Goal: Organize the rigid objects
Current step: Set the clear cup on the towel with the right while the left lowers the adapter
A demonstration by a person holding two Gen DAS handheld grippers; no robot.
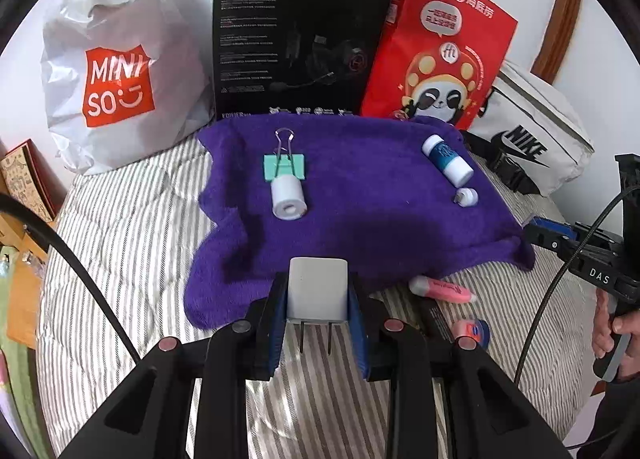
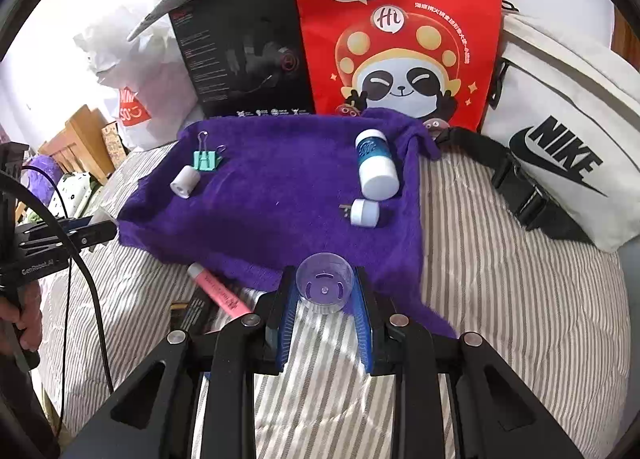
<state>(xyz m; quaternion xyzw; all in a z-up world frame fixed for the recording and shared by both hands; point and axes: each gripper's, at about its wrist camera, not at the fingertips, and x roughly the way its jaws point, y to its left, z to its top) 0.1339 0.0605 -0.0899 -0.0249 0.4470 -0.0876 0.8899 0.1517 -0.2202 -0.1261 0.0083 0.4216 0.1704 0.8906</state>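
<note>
My left gripper (image 1: 318,291) is shut on a white wall charger (image 1: 317,287), prongs pointing back at me, above the near edge of a purple towel (image 1: 360,219). My right gripper (image 2: 325,291) is shut on a clear plastic cap (image 2: 325,283) at the towel's near edge (image 2: 280,195). On the towel lie a green binder clip (image 1: 285,167), a white roll (image 1: 288,199), a blue-and-white bottle (image 1: 447,158) and a small white plug (image 1: 467,197). The right wrist view shows the clip (image 2: 207,159), roll (image 2: 185,182), bottle (image 2: 376,165) and plug (image 2: 364,212).
A pink tube (image 1: 442,289), a small pink tin (image 1: 471,331) and a black flat item (image 2: 196,309) lie on the striped bedding (image 1: 132,243). Behind the towel stand a Miniso bag (image 1: 120,71), a black box (image 1: 296,39), a red panda bag (image 2: 400,31) and a white Nike bag (image 2: 560,131).
</note>
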